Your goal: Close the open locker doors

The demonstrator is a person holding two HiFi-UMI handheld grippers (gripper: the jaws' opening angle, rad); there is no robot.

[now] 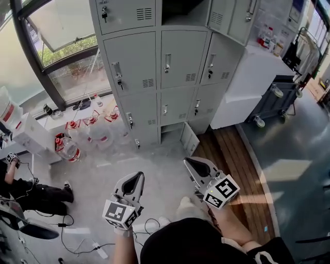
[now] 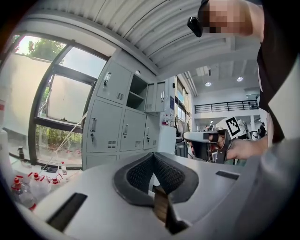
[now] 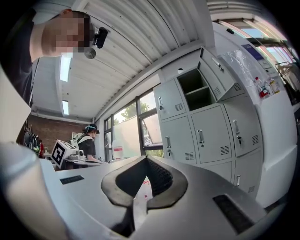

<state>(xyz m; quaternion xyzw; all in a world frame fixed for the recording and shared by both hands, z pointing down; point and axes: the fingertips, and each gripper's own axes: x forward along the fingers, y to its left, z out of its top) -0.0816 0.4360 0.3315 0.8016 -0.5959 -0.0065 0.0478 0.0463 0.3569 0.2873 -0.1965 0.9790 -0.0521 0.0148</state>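
Head view's top edge cuts off the open upper locker (image 1: 183, 13).

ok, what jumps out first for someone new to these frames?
The grey locker bank fills the top centre of the head view, with one upper compartment standing open and a small bottom door ajar near the floor. In front of it, the left gripper and right gripper are both shut and empty. Red-capped water jugs crowd the floor by the window, left.

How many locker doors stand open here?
2. One upper door, swung right of its dark compartment; one small bottom-row door. Others may be hidden above the frame.
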